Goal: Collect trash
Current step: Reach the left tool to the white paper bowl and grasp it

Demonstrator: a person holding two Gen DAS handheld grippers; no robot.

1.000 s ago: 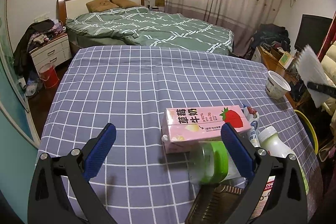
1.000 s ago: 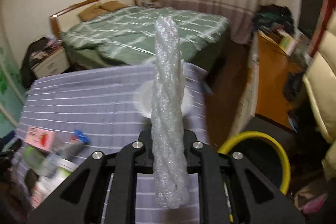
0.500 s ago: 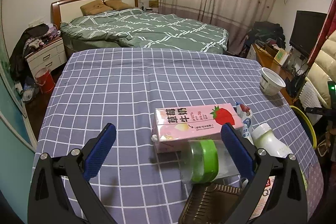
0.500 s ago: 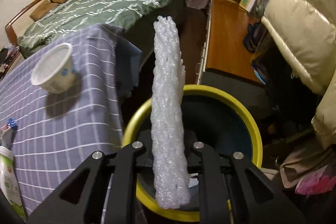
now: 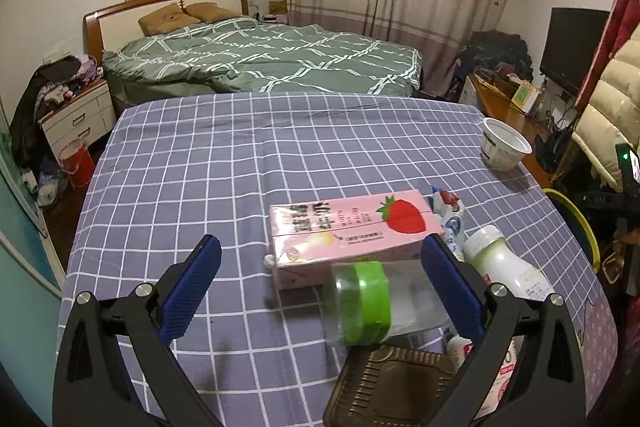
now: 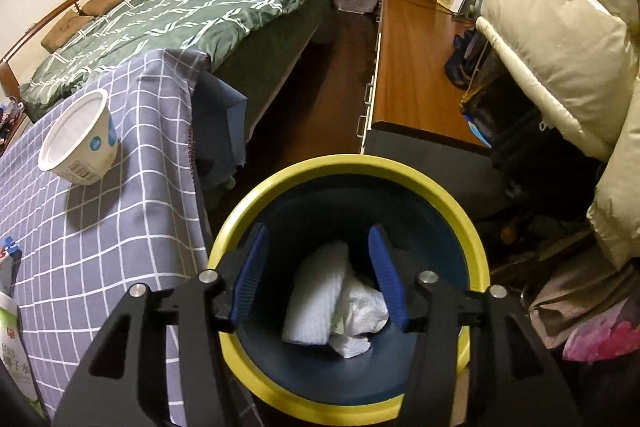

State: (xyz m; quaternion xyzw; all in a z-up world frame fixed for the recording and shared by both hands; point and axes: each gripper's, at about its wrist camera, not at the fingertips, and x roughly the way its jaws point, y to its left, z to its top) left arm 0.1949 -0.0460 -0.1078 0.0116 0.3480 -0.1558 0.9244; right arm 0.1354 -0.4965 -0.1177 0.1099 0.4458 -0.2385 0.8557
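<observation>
My right gripper (image 6: pixel 318 267) is open and empty right above a dark bin with a yellow rim (image 6: pixel 476 247). A roll of bubble wrap (image 6: pixel 316 295) lies in the bin on crumpled white paper (image 6: pixel 362 311). My left gripper (image 5: pixel 320 283) is open over the checked tablecloth (image 5: pixel 200 167). A pink strawberry milk carton (image 5: pixel 348 231), a clear jar with a green band (image 5: pixel 368 303), a white bottle (image 5: pixel 500 263), a brown tray (image 5: pixel 392 387) and a white paper bowl (image 5: pixel 505 149) lie on the table. The bowl also shows in the right wrist view (image 6: pixel 80 143).
The bin stands on the floor off the table's right edge; its rim shows in the left wrist view (image 5: pixel 580 223). A wooden cabinet (image 6: pixel 412 67) and a cream padded coat (image 6: pixel 560 47) are beside it. A green bed (image 5: pixel 260 63) lies beyond the table.
My right gripper swung from over the table to above the bin, opened, and let the bubble wrap roll drop into it. The left gripper stayed open and moved back slightly.
</observation>
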